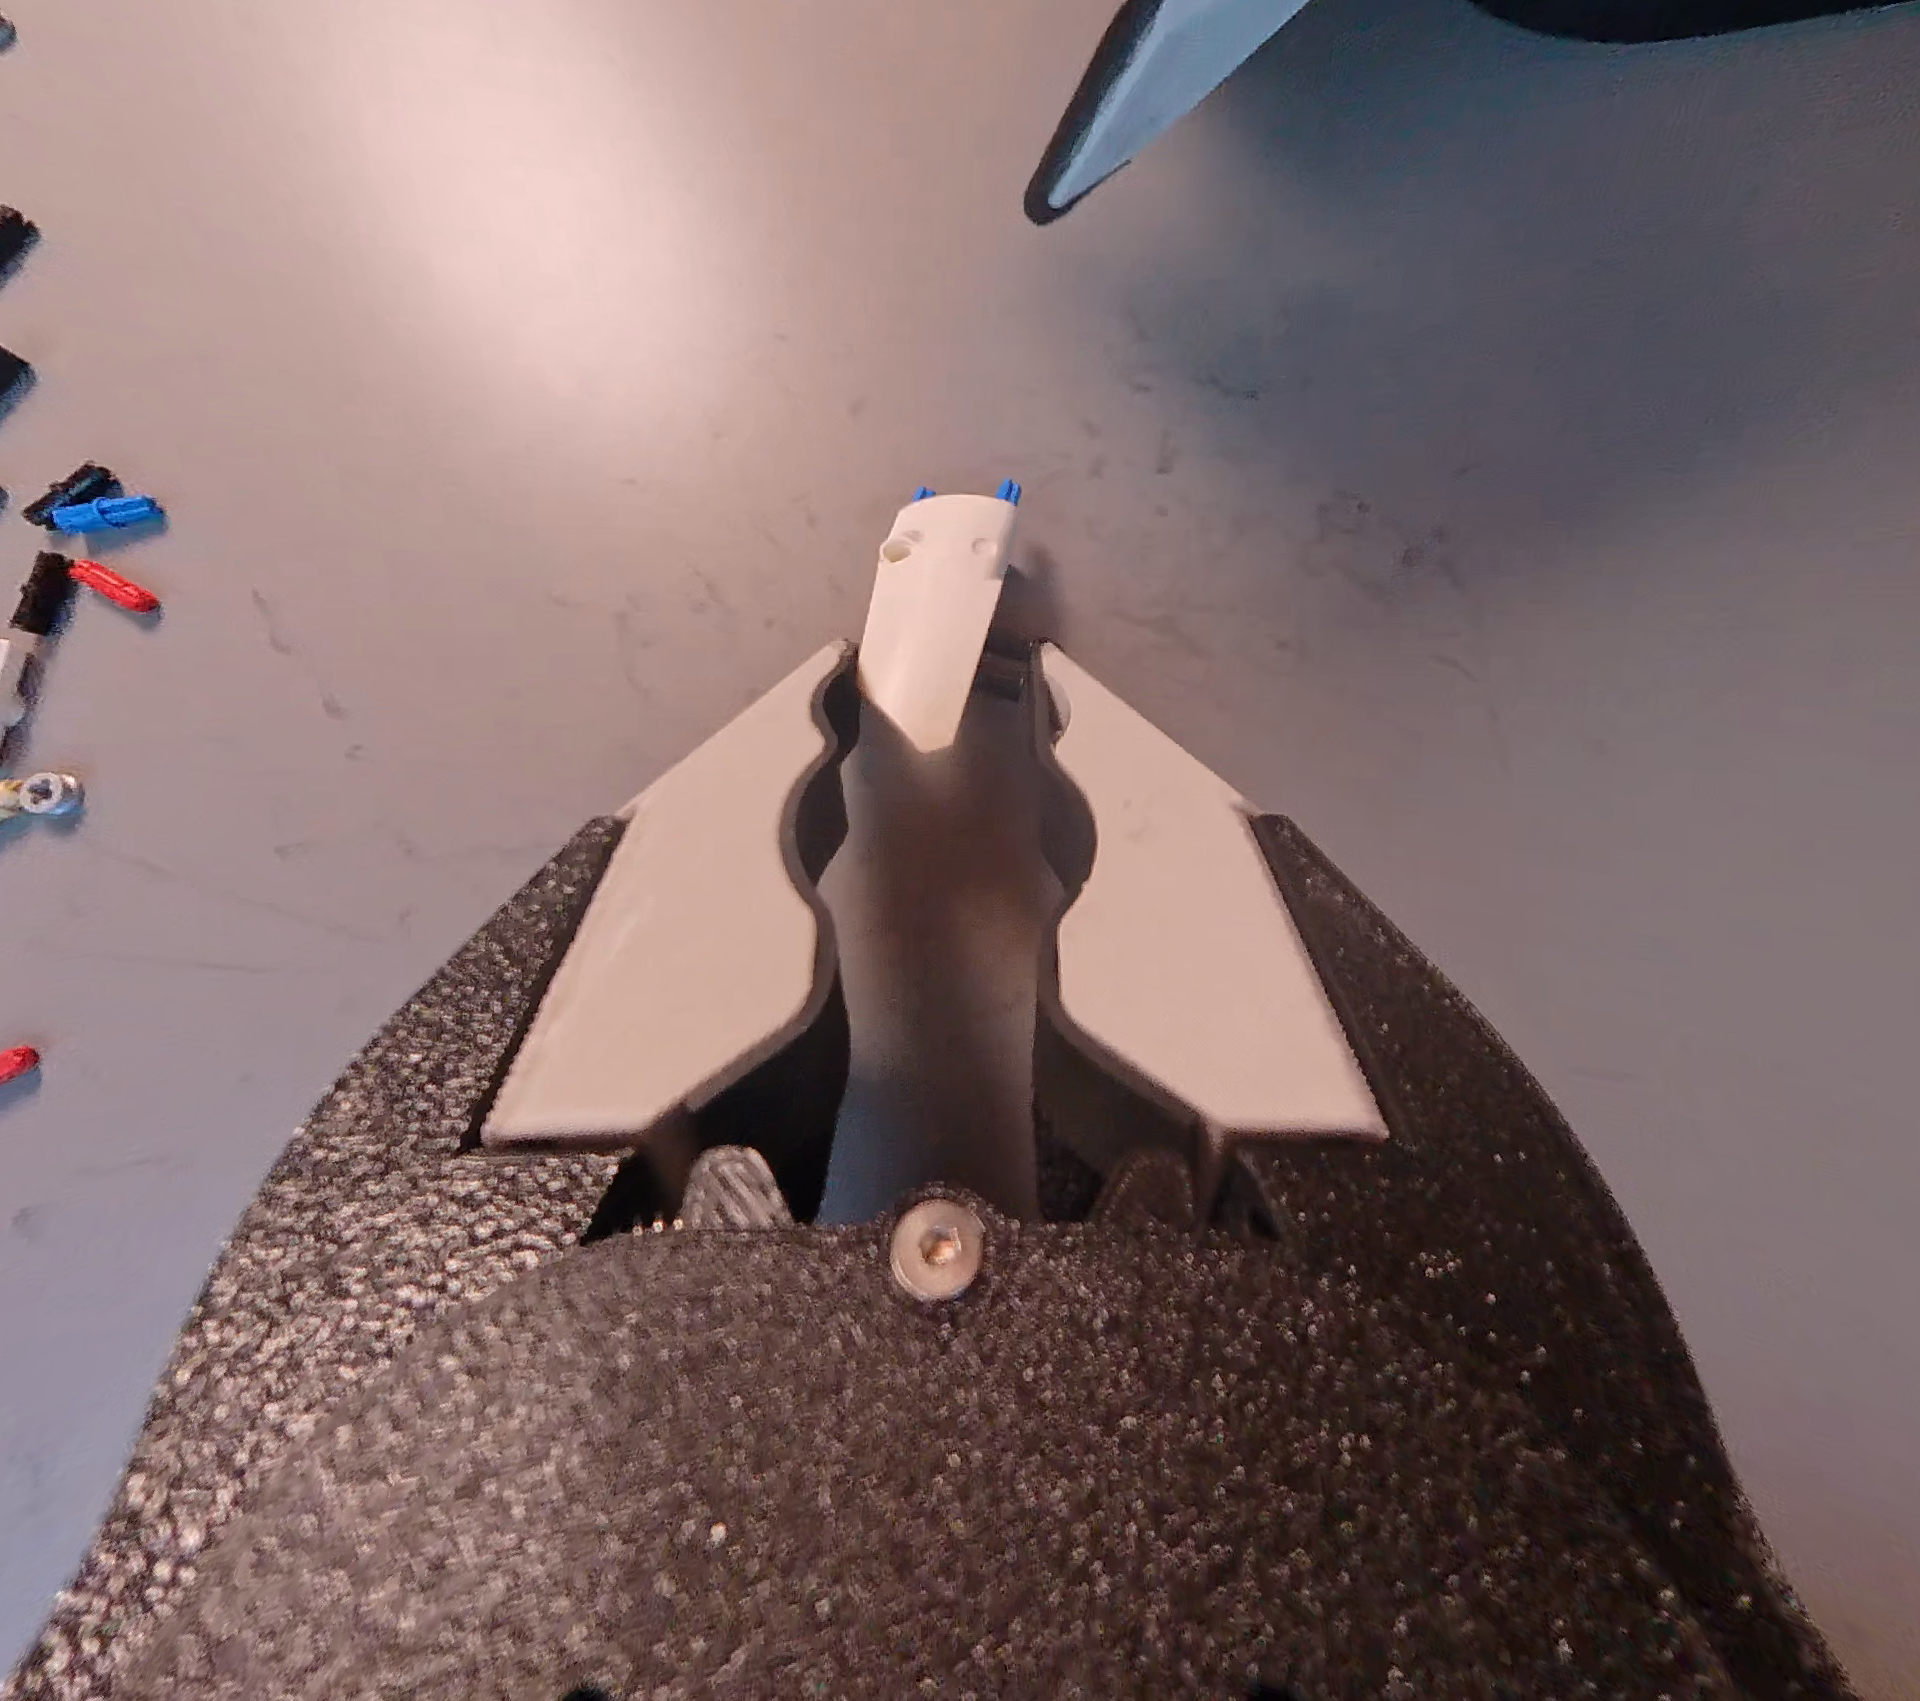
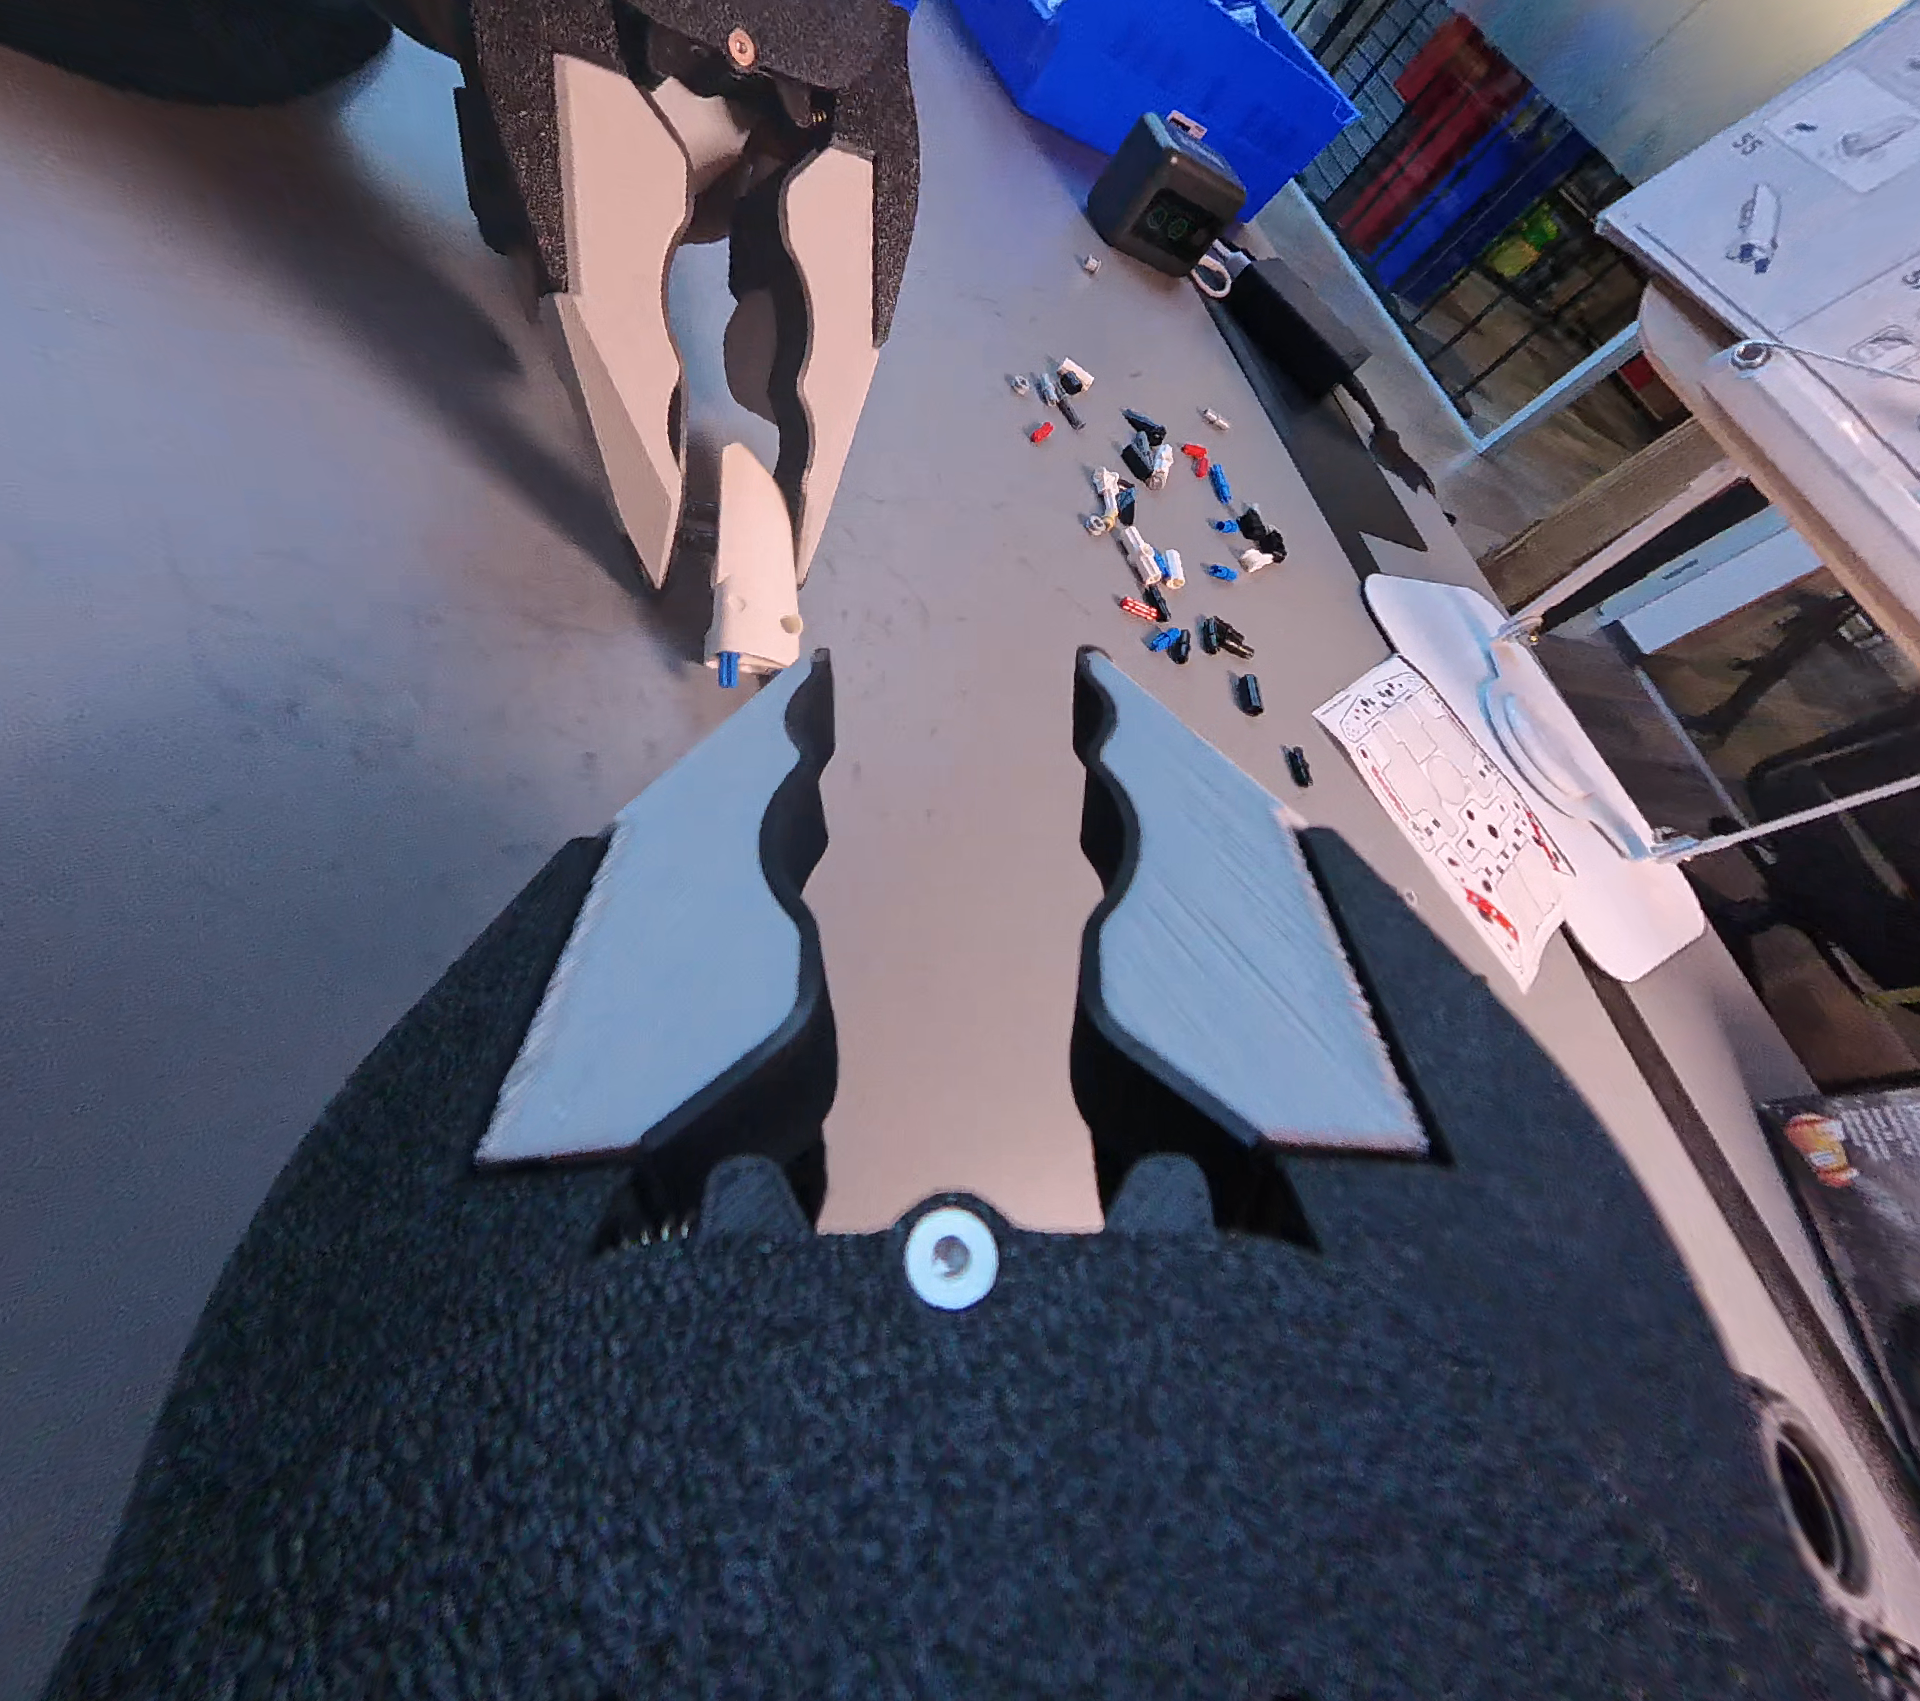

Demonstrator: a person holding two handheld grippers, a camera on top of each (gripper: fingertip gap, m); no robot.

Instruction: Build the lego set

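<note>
My left gripper (image 1: 940, 659) is shut on a white curved lego panel (image 1: 940, 602) with two blue pins (image 1: 1008, 492) at its far end. It holds the panel just above the grey table. The same gripper (image 2: 732, 571) and white panel (image 2: 753, 555) show in the right wrist view, with a blue pin (image 2: 727, 667) at the panel's lower end. My right gripper (image 2: 951, 664) is open and empty, close in front of the panel. It also shows in the left wrist view (image 1: 883, 62) at the top, jaws wide apart. Loose small lego parts (image 2: 1164, 524) lie scattered on the table to the right.
Loose parts (image 1: 99, 513) line the left edge of the left wrist view. A sticker sheet (image 2: 1449, 810) and a white stand base (image 2: 1621, 903) lie by the table's right edge. Blue bins (image 2: 1132, 10) and a small black box (image 2: 1164, 197) stand at the back.
</note>
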